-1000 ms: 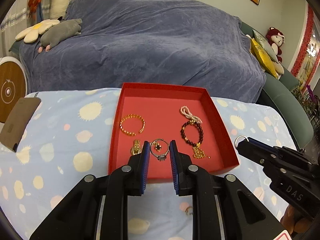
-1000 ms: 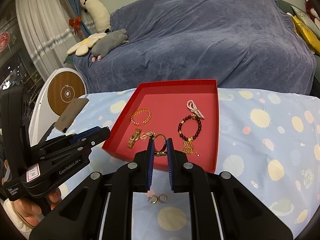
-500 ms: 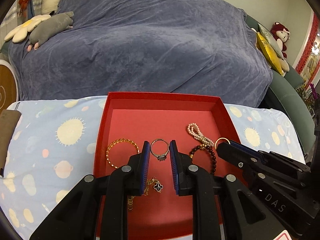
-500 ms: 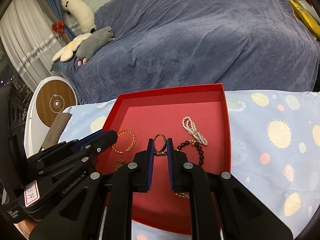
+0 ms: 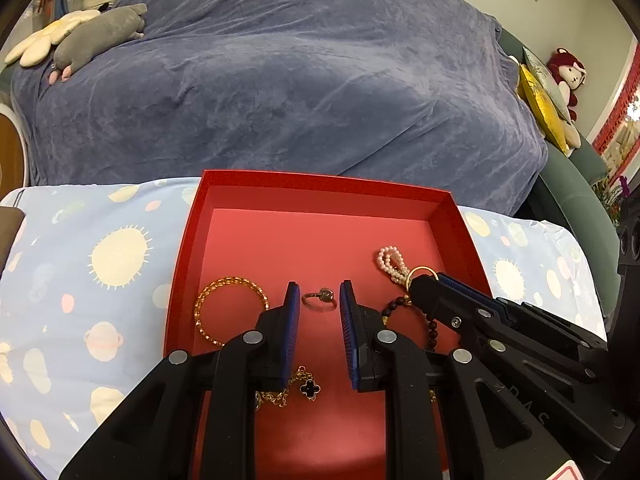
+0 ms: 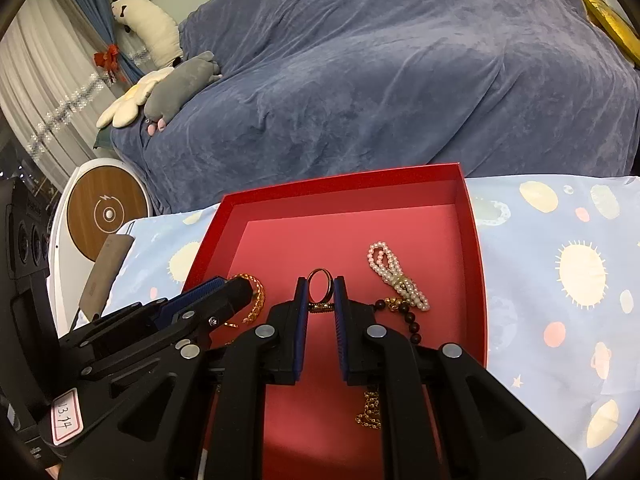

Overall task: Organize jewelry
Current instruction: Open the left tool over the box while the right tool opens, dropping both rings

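1. In the left wrist view, we see the left gripper (image 5: 319, 304) over the red tray (image 5: 188, 240). Its jaws stand apart and hold nothing.
2. A silver ring (image 5: 320, 299) with a small stone lies flat on the tray floor, between the two fingertips and touching neither.
3. A gold bracelet (image 5: 230, 310) lies to the left of the ring, inside the tray. A black clover pendant (image 5: 310, 389) on a gold chain lies nearer to the camera, partly under the left finger.
4. A pearl bracelet (image 5: 390, 263) lies at the right of the tray. Near it, the right gripper (image 5: 420, 280) comes in from the right and holds a gold ring (image 5: 418, 270) at its tip. A dark bead bracelet (image 5: 432, 330) is partly hidden under this gripper.
5. In the right wrist view, we see the right gripper (image 6: 320, 294) closed on the gold ring (image 6: 319, 285), which stands upright between the pads, above the tray (image 6: 478, 280).
6. The pearl bracelet (image 6: 396, 274) lies to the right of the fingers, and the dark beads (image 6: 408, 318) are just beside it. A gold chain (image 6: 370, 410) lies lower, near the right finger.
7. The left gripper (image 6: 228, 292) shows at the left, over the gold bracelet (image 6: 256, 296). From this side we cannot tell how its jaws stand.
8. The tray rests on a blue cloth (image 6: 560, 280) with suns and planets.
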